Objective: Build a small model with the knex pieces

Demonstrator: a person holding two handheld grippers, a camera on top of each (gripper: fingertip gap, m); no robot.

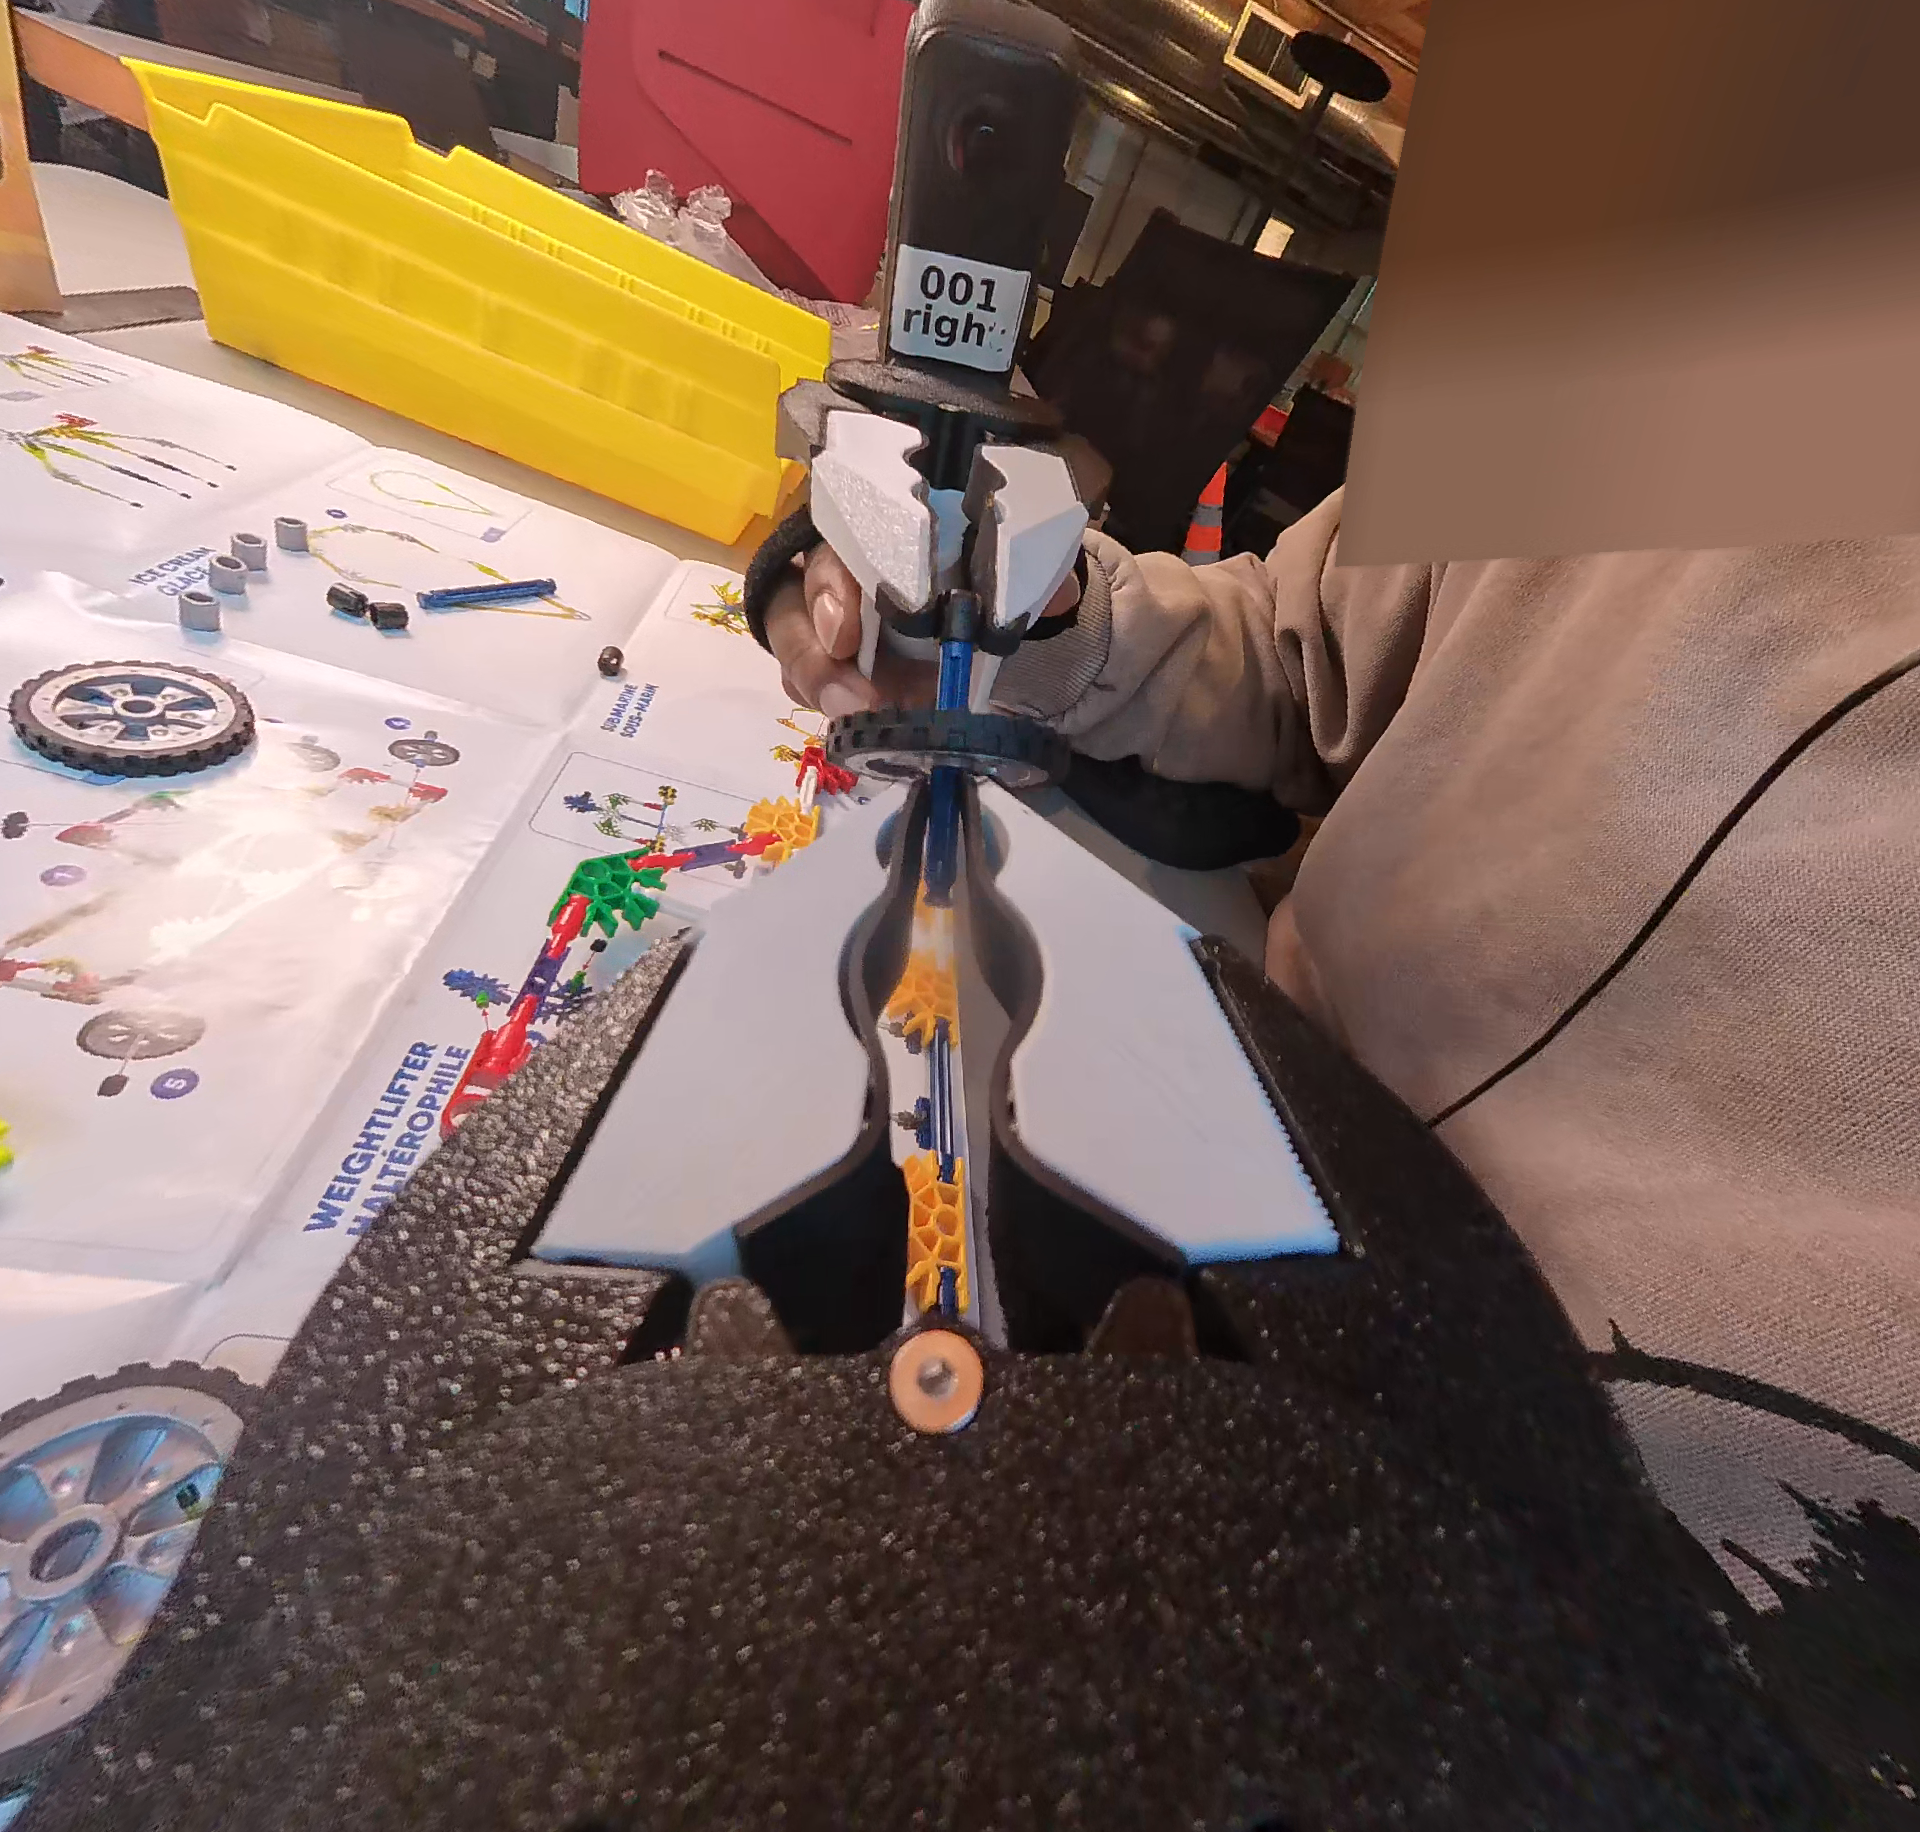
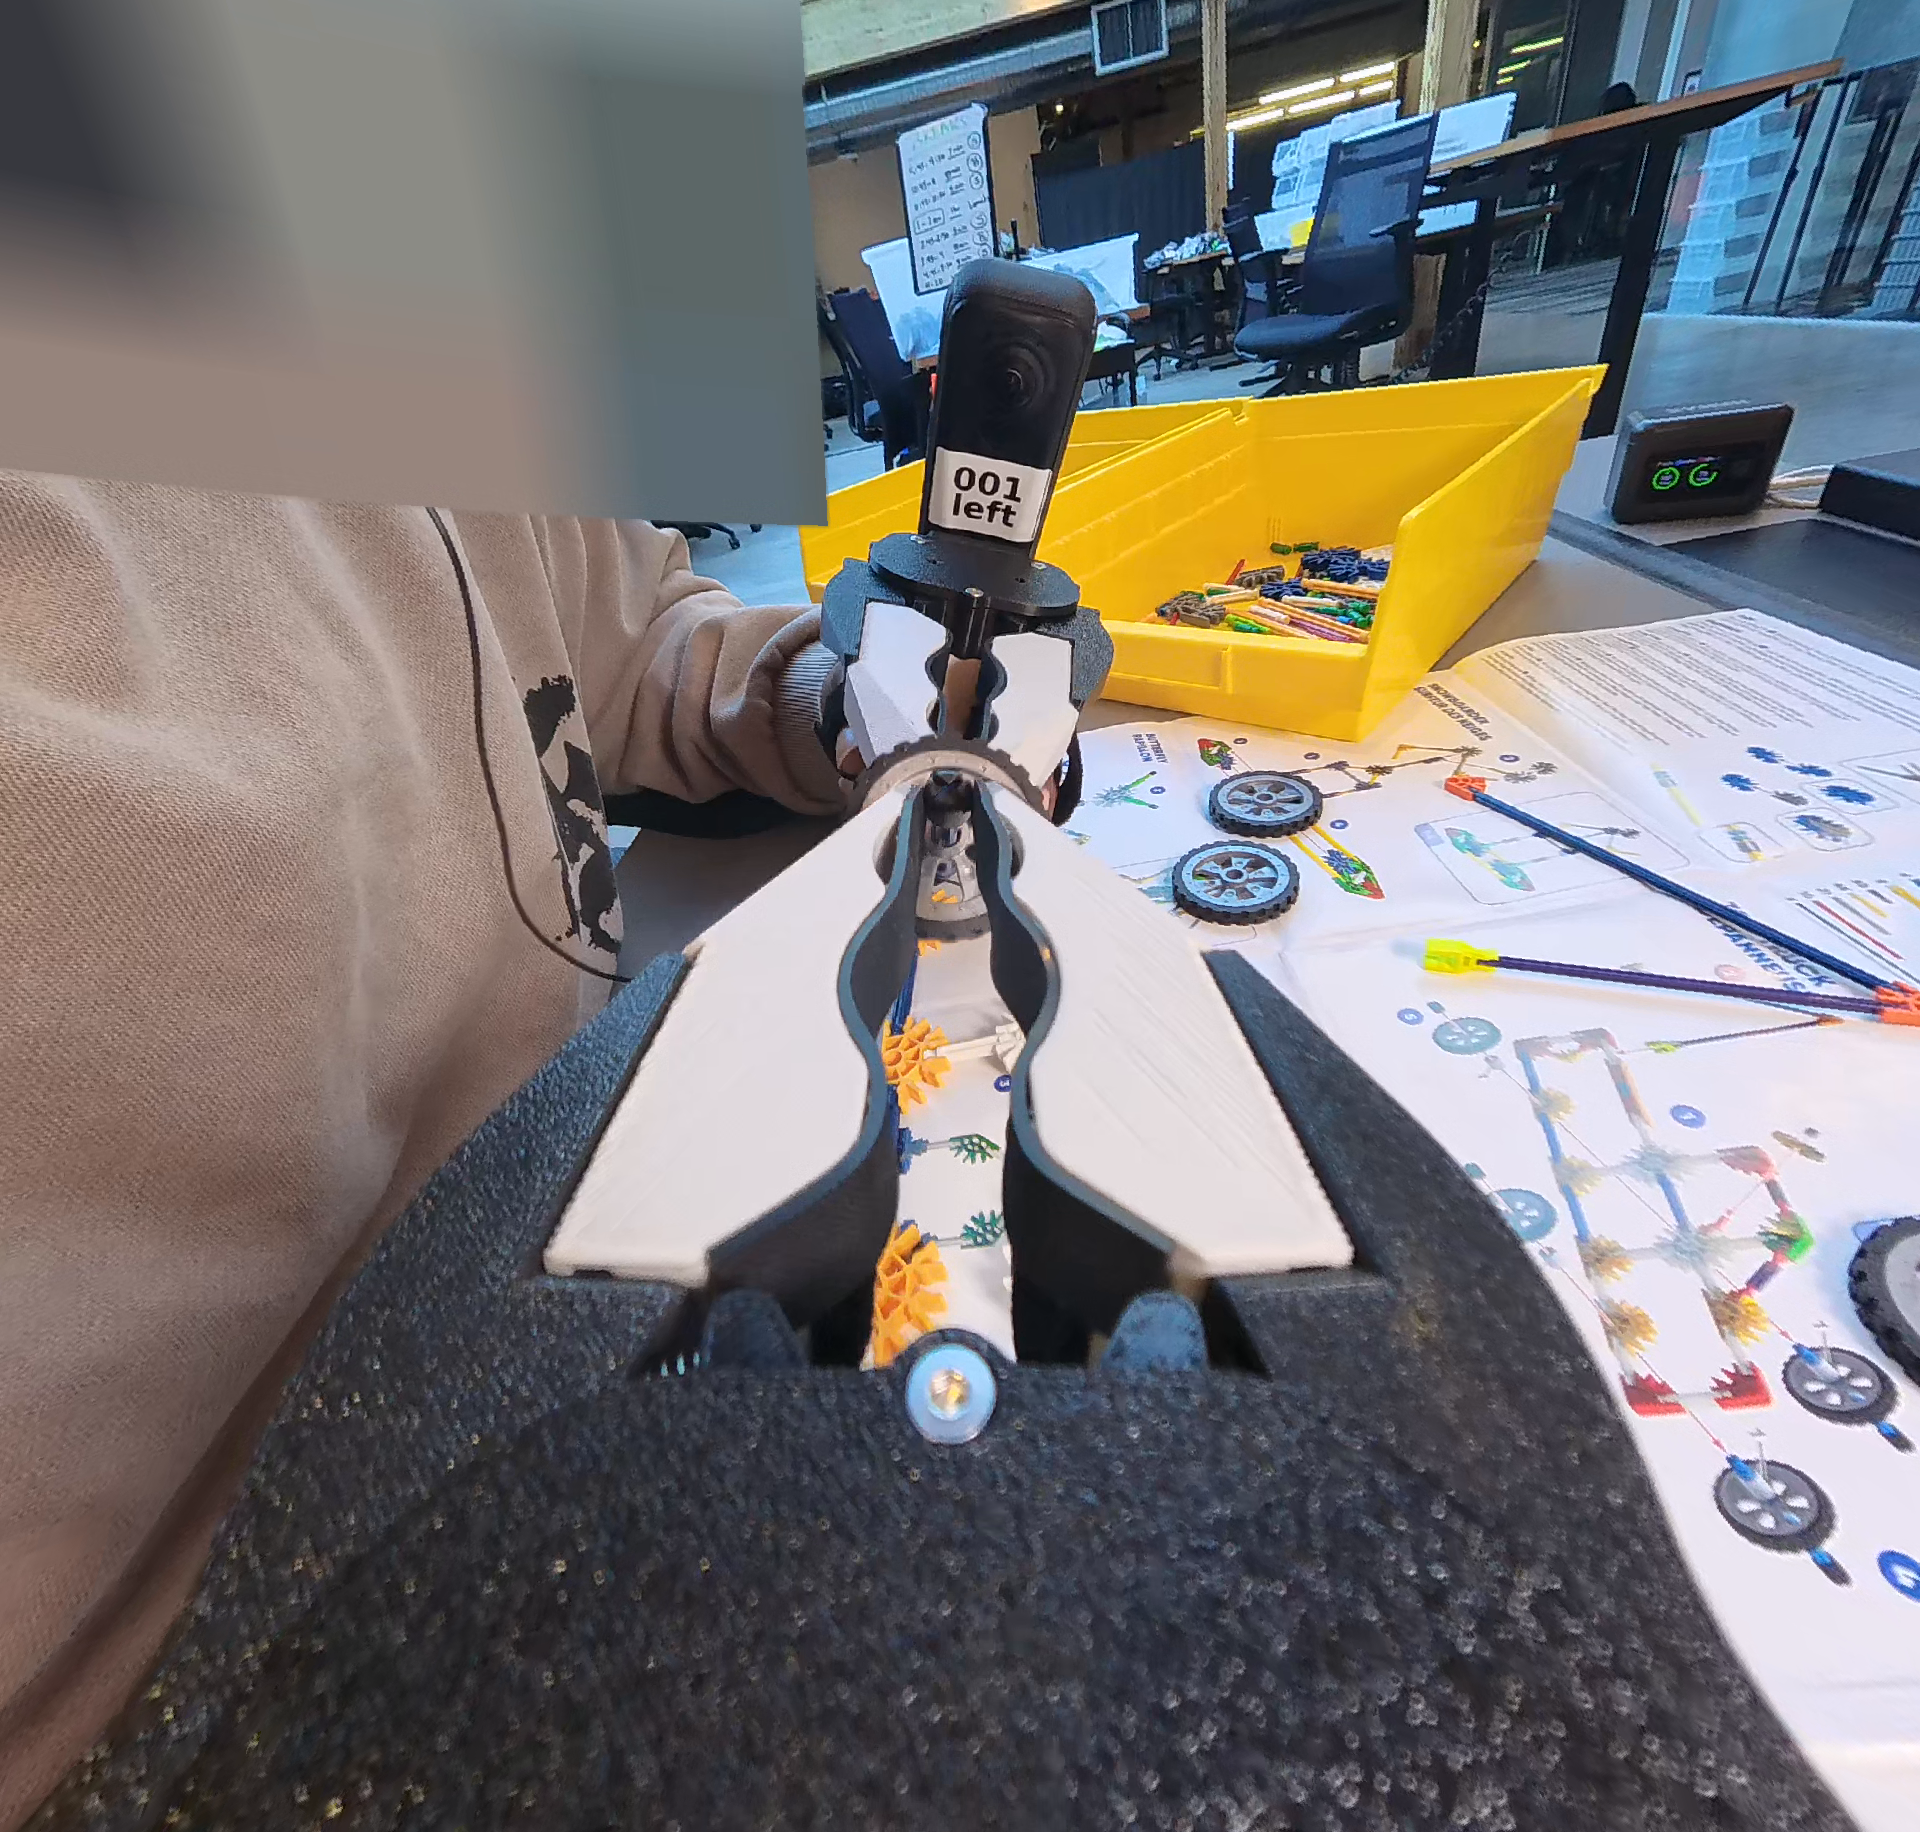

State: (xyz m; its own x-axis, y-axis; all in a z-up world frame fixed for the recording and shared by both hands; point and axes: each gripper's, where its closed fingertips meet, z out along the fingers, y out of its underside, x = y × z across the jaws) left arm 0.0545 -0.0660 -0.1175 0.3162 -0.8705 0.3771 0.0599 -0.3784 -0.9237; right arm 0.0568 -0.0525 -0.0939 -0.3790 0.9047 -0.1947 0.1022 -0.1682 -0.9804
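- Our left hand-held gripper (image 1: pixel 940 826) and right hand-held gripper (image 2: pixel 940 806) each pinch one end of a blue rod (image 1: pixel 951 676), both closed on it.
- A small black wheel (image 1: pixel 945 743) sits threaded between them, above the counter's (image 2: pixel 1621 577) near edge.
- We judge both grips should stay aligned.

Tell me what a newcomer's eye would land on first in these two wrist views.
First, the two grippers meeting tip to tip at centre: the left gripper and right gripper both shut on a blue rod that runs through a small black wheel. Next, the bright yellow bin of small construction pieces at the back of the table, and the printed instruction sheet with loose wheels and spacers lying on it.
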